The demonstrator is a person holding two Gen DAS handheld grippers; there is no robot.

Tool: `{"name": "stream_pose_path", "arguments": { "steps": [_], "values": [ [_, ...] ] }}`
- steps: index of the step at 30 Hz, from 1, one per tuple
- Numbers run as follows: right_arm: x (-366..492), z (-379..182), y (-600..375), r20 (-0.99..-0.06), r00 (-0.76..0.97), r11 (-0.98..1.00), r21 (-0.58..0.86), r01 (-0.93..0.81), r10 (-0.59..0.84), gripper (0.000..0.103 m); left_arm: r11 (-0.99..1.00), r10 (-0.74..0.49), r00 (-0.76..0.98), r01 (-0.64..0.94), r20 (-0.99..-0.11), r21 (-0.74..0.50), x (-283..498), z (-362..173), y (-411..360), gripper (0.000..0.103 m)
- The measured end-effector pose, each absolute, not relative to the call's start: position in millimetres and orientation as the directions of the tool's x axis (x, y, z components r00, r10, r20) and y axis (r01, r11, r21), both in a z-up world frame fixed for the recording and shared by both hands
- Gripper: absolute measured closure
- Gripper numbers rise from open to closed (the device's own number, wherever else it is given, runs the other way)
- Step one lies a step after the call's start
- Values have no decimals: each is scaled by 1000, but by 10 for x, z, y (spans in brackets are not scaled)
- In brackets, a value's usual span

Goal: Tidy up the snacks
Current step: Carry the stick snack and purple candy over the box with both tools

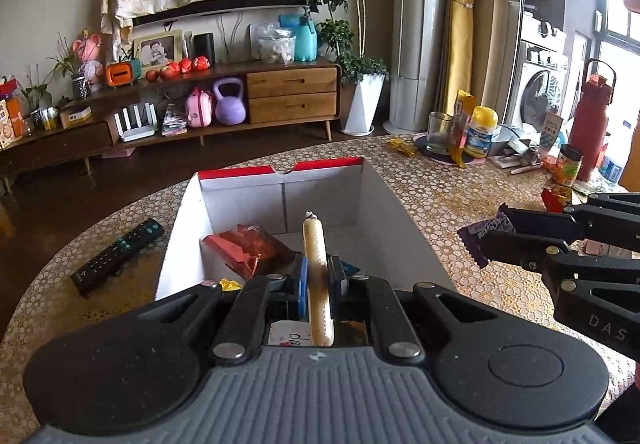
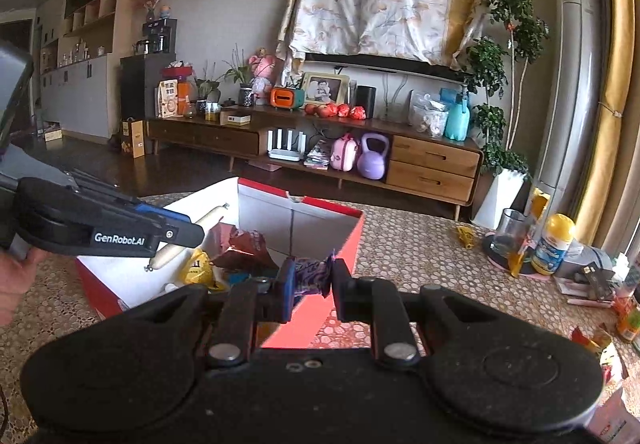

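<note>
My left gripper [image 1: 319, 276] is shut on a pale sausage stick [image 1: 316, 264], held over the open red-and-white cardboard box [image 1: 280, 180]. The right wrist view shows the same sausage stick [image 2: 212, 220] above the box [image 2: 348, 240], with the left gripper [image 2: 188, 234] coming in from the left. A red foil packet [image 1: 248, 250] and a yellow packet [image 2: 196, 264] lie inside the box. My right gripper [image 2: 312, 278] is shut on a purple snack packet [image 2: 310, 274] near the box's right wall. From the left wrist view that right gripper [image 1: 486, 240] and purple packet [image 1: 476, 232] hover right of the box.
A black remote [image 1: 118, 254] lies left of the box on the gold patterned tablecloth [image 1: 440, 184]. A glass [image 1: 439, 132], a yellow-capped bottle [image 1: 481, 132], a red flask [image 1: 590, 124] and small jars crowd the table's far right. Loose snack packets [image 2: 588, 336] sit near the right edge.
</note>
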State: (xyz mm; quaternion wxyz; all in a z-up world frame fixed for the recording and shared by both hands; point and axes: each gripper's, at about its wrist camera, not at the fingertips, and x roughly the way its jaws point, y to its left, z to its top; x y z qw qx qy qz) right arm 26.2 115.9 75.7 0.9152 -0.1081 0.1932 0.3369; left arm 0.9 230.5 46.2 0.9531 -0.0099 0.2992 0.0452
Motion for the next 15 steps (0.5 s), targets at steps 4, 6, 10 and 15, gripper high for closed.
{"name": "stream_pose_path", "arguments": {
  "steps": [4,6,10,15],
  "values": [
    [262,734,1209,-431,689,741,-67,-669,583,86,995,87,813,-100,-576,9,8,438,2359,93],
    [263,731,1236,-433,684,737,-65,-673,587,86,995,88,809,-101,-582,10,16,422,2369,93],
    [277,723,1278,-442,672,726,-64,-684,594,86,994,94,796,-108,-598,13,44,359,2417,93],
    [317,693,1409,-465,643,700,-67,-711,608,86,994,93,775,-110,-625,11,82,258,2497,93]
  ]
}}
